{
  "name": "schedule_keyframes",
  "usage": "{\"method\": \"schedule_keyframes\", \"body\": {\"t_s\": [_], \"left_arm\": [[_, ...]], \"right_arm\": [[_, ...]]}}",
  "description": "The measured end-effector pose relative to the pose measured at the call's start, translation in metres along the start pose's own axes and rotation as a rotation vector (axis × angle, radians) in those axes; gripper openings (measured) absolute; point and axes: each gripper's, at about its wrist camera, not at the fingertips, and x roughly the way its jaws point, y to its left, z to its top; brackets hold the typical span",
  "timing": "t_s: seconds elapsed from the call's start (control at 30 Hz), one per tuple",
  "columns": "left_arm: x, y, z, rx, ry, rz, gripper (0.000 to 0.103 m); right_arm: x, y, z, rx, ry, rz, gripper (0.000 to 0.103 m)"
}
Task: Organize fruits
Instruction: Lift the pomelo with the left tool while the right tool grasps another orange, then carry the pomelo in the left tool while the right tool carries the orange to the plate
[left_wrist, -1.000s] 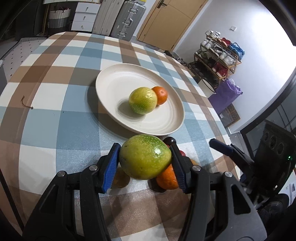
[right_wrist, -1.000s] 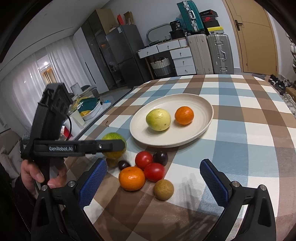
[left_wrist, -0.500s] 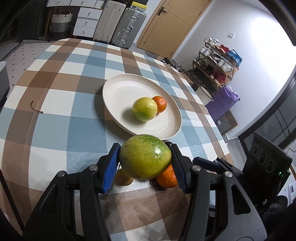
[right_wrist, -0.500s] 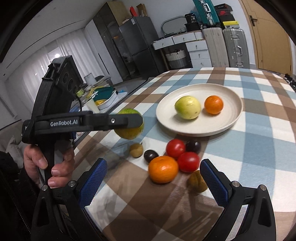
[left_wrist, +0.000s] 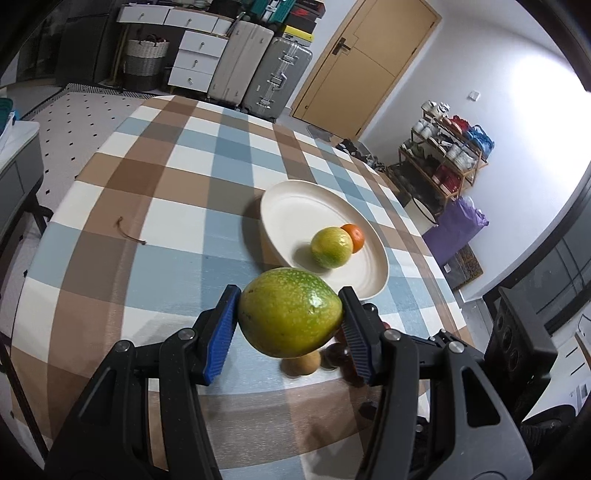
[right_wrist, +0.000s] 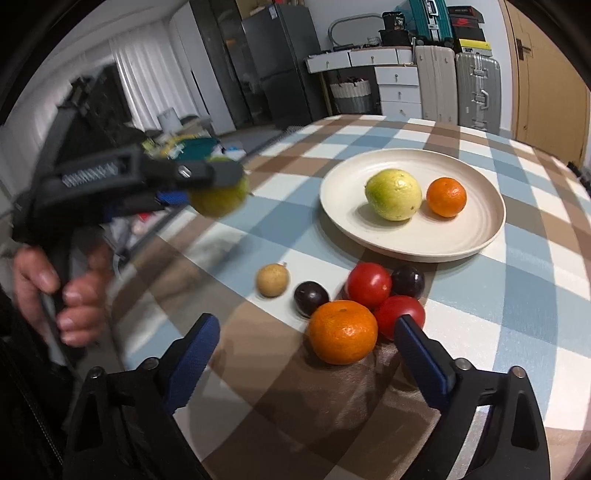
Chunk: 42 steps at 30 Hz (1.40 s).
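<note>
Left gripper (left_wrist: 290, 325) grasps a speckled green fruit (left_wrist: 290, 312) above the checked table (left_wrist: 155, 221)
Right gripper (right_wrist: 306, 354) fingers spread wide, near an orange (right_wrist: 343, 331), two tomatoes and what look like plums; far right, plate (right_wrist: 412, 243) holds a yellow-green fruit (right_wrist: 393, 194) and mandarin (right_wrist: 446, 196)

Wooden door (left_wrist: 364, 62), suitcases (left_wrist: 258, 70) beside white drawers (left_wrist: 195, 55), shelf rack (left_wrist: 448, 155), white curtains (right_wrist: 147, 77).

My ribbed blue pads (left_wrist: 221, 334) clamp a glossy, speckled green fruit (left_wrist: 290, 316). The cream plate (right_wrist: 476, 236) looks matt and ridged, the checked cloth (left_wrist: 166, 206) soft; tomatoes (right_wrist: 369, 284) and plums (right_wrist: 311, 297) shine smooth.
</note>
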Motion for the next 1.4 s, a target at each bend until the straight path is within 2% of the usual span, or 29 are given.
{"method": "schedule_keyframes", "body": {"t_s": [0.1,0.2,0.33,0.4,0.47,0.53,0.67,0.77,0.9,1.13,1.4], "left_arm": [[0.000,0.007,-0.001,-0.011,0.002,-0.003,0.052],[0.001,0.015,-0.002,-0.024,0.004,-0.008,0.052],[0.003,0.022,-0.004,-0.036,0.005,-0.014,0.052],[0.003,0.025,-0.005,-0.042,0.005,-0.016,0.051],[0.003,0.027,-0.006,-0.047,0.002,-0.017,0.052],[0.002,0.029,-0.007,-0.052,0.001,-0.020,0.052],[0.001,0.031,-0.008,-0.057,-0.001,-0.021,0.052],[-0.001,0.030,-0.009,-0.054,-0.004,-0.019,0.052],[-0.001,0.028,-0.010,-0.050,-0.003,-0.023,0.051],[0.002,0.016,-0.007,-0.031,0.008,-0.024,0.052],[0.009,0.007,0.003,-0.014,0.009,-0.011,0.052]], "right_arm": [[0.004,0.008,-0.002,-0.056,0.007,-0.055,0.095],[0.008,0.015,-0.005,-0.110,0.017,-0.107,0.079],[0.011,0.016,-0.008,-0.128,0.027,-0.143,0.073],[0.011,0.016,-0.008,-0.137,0.028,-0.162,0.067],[0.012,0.013,-0.007,-0.130,0.032,-0.167,0.050],[0.012,0.007,-0.006,-0.100,0.032,-0.153,0.042],[0.010,0.007,-0.006,-0.086,0.020,-0.144,0.041],[0.000,0.012,-0.004,-0.102,-0.025,-0.139,0.041],[-0.001,0.013,-0.002,-0.097,-0.026,-0.132,0.041],[-0.007,0.004,-0.001,-0.059,-0.045,-0.116,0.041],[-0.020,-0.015,0.009,0.016,-0.094,-0.059,0.041]]}}
